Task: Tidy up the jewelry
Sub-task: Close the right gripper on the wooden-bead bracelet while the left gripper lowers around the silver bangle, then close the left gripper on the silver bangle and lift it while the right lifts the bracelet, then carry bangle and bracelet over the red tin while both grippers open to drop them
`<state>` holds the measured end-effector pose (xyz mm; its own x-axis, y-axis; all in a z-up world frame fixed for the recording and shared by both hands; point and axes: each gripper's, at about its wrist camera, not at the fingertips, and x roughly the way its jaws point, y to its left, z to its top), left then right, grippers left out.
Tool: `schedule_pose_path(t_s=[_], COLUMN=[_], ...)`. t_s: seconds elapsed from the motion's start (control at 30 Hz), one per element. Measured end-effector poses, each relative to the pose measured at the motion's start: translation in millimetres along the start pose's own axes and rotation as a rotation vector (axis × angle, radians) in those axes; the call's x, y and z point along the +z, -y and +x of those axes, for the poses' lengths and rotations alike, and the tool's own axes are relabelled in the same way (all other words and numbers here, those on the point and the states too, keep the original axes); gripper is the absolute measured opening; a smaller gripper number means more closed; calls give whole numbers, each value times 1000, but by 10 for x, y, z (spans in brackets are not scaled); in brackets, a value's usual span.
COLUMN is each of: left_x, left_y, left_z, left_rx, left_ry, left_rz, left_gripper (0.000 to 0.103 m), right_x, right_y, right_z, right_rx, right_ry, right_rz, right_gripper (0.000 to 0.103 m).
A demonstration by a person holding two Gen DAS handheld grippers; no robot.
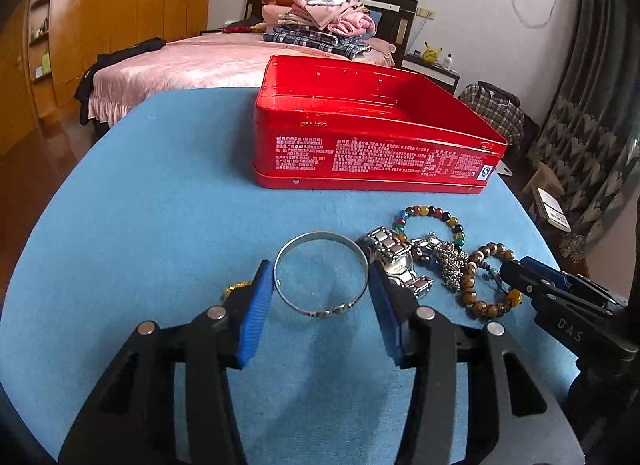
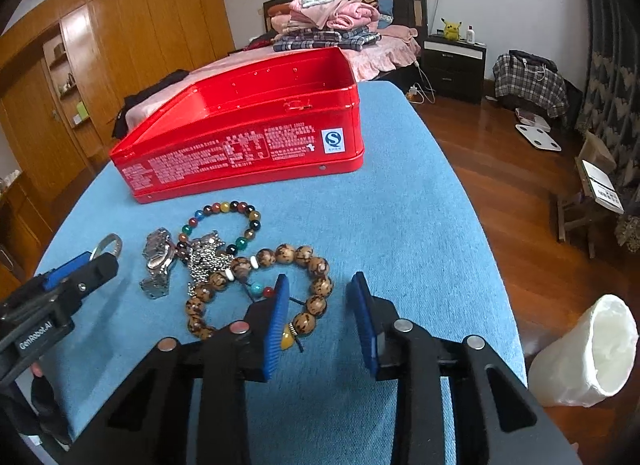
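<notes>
On a blue cloth-covered table, jewelry lay in a loose cluster in front of an open red tin box, w/ white print on its side. Left gripper sat low over the cloth, blue pads either side of a silver bangle; pads looked right at the bangle's rim, but whether they pressed it I couldn't tell. Just right of the bangle: a silver metal-link watch, then a heap of silver chain, w/ a multicolor bead bracelet behind, nearer the box. Right gripper was partly open, jaws not clamped; a brown wooden-bead bracelet passed between its pads, left pad at the beads, right pad clear. No earlier frame given. Bedroom behind: bed, wooden wardrobe, white bin on the floor.
</notes>
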<state>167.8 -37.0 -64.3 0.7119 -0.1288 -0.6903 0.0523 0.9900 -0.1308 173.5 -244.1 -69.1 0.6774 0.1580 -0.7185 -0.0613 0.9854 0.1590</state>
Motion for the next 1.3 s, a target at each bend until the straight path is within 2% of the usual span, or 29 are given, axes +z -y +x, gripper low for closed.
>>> schedule_pose_path(t_s=[0.1, 0.13, 0.17, 0.2, 0.37, 0.53, 0.83, 1.3], left_x=[5, 6, 7, 4, 18, 60, 230, 697], left_y=[-29, -33, -35, -30, -36, -68, -45, -3], left_z=[-17, -23, -30, -40, -118, -162, -187, -259], left_rx=[9, 7, 8, 11, 20, 19, 30, 28], left_ry=[3, 3, 2, 3, 15, 19, 21, 92], left_rz=[2, -1, -3, -2, 7, -7, -17, -30], left_gripper=[47, 47, 47, 47, 47, 47, 47, 47], right_x=[4, 0, -4, -8, -11, 49, 265, 704], right_y=[-30, -50, -71, -87, -76, -56, -165, -268], right_z=[6, 10, 10, 18, -41, -213, -374, -491], right_rx=[-14, -22, -10, 19, 56, 98, 124, 143], right_ry=[-3, -3, -6, -16, -23, 4, 52, 133], right_rz=[-8, -16, -27, -35, -17, 21, 22, 6], right_gripper=[31, 26, 13, 12, 11, 11, 11, 11])
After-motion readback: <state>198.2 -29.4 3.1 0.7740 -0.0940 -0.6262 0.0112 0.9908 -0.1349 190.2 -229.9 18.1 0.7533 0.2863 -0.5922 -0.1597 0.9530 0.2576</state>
